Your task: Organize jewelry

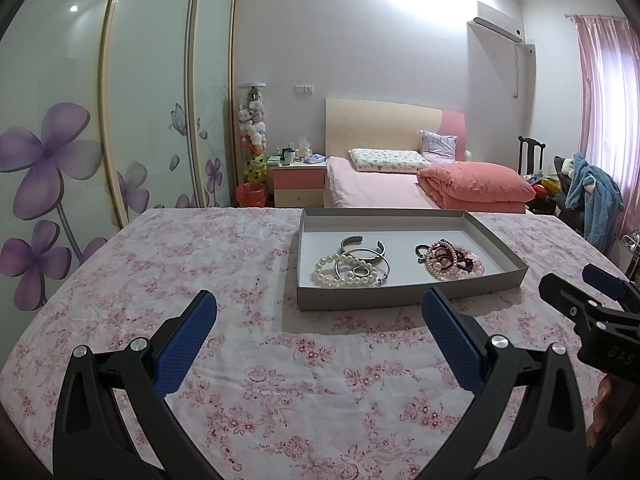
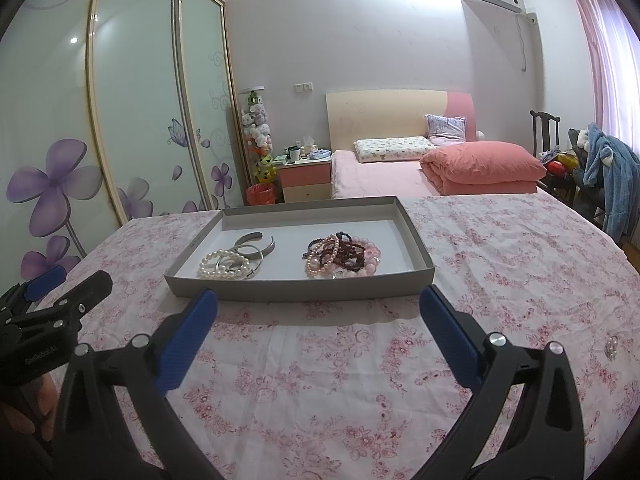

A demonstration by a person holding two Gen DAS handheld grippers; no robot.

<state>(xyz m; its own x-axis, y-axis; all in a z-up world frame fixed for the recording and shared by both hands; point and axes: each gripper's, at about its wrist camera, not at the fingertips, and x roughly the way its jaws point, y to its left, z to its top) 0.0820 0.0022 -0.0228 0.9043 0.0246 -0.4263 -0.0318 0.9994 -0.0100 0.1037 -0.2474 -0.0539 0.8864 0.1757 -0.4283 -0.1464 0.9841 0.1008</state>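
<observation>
Jewelry (image 1: 404, 262) — two heaps in tray (image 1: 408, 295) | both tools (image 1: 320, 312) (image 2: 318, 308) agape, empty | small brooch, perhaps (image 2: 611, 348) — on cloth

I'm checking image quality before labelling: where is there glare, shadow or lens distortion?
Left wrist view: a ceiling light blows out the upper wall, the wardrobe doors bow from the fisheye, and the tray casts a shadow toward the camera. Right wrist view: the same glare and bowing, and the jewelry stays sharp.

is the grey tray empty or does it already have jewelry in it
Not empty. The tray holds two heaps: a pearl bracelet with silver bangles on its left, pink and dark beaded bracelets on its right.
</observation>
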